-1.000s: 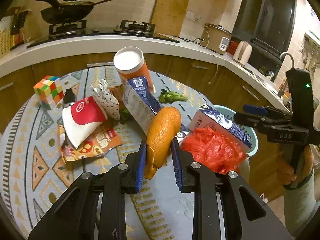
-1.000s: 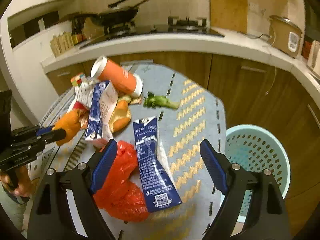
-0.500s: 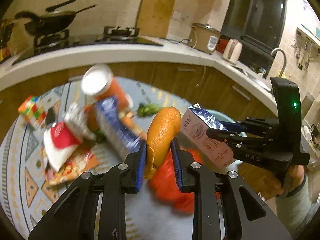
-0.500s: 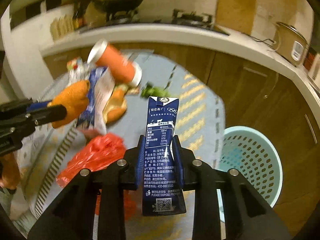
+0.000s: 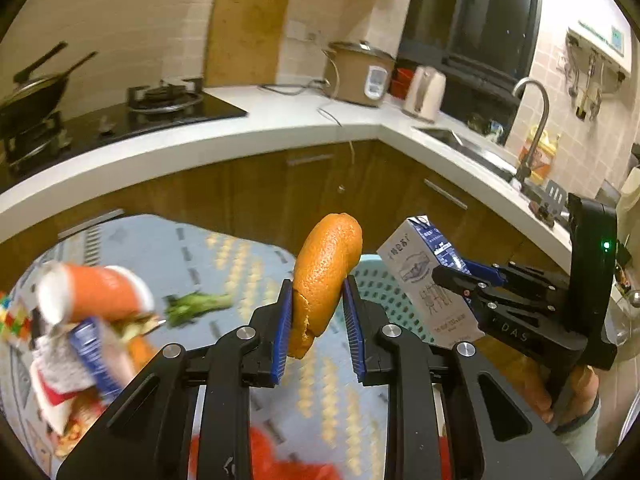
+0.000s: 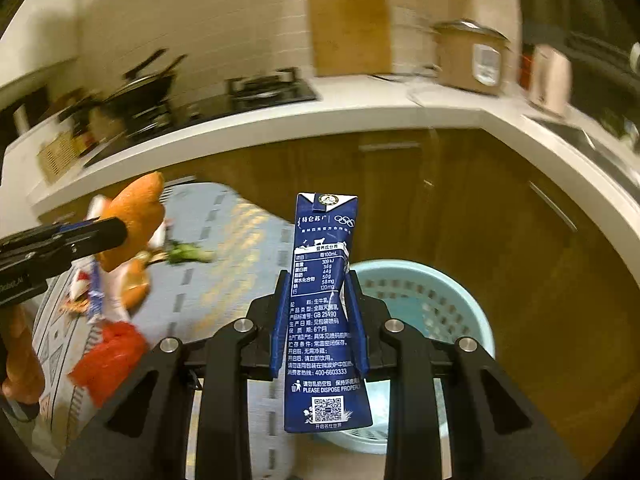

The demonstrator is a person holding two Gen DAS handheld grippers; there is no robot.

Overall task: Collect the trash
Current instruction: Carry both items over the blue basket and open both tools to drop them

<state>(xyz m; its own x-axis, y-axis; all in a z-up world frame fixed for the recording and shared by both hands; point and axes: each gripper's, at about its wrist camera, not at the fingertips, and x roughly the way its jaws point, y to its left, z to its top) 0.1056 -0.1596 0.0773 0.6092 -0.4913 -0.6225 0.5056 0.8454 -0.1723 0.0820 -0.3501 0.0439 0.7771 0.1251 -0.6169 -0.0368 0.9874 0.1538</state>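
Fingers of the left gripper (image 5: 318,312) are closed on a curled orange peel (image 5: 326,276), clamped low on the peel so that most of it stands clear above the blue pads. Fingers of the right gripper (image 6: 319,320) are closed on a dark blue milk carton (image 6: 325,312), pinched about mid-height with its crushed base hanging below the pads — a grip that keeps the long axis upright, probably so it can drop end-first.

Both loads are held off the table. The pale blue perforated basket (image 6: 452,300) lies just ahead of and below the right fingers, to their right side; in the left wrist view its rim (image 5: 384,292) shows directly beyond the left fingers, behind the peel. The carton (image 5: 428,280) and right gripper sit to the right of the left fingers, near but apart from the peel.

Remaining litter lies on the patterned tablecloth (image 5: 240,248) to the left of both pairs of fingers: an orange cup (image 5: 94,292) on its side, a second carton (image 5: 100,356), a green vegetable scrap (image 5: 198,304) and a red plastic bag (image 6: 110,356). Nothing stands between either load and the basket; the likelier hazard is the two grippers crowding each other over one opening.
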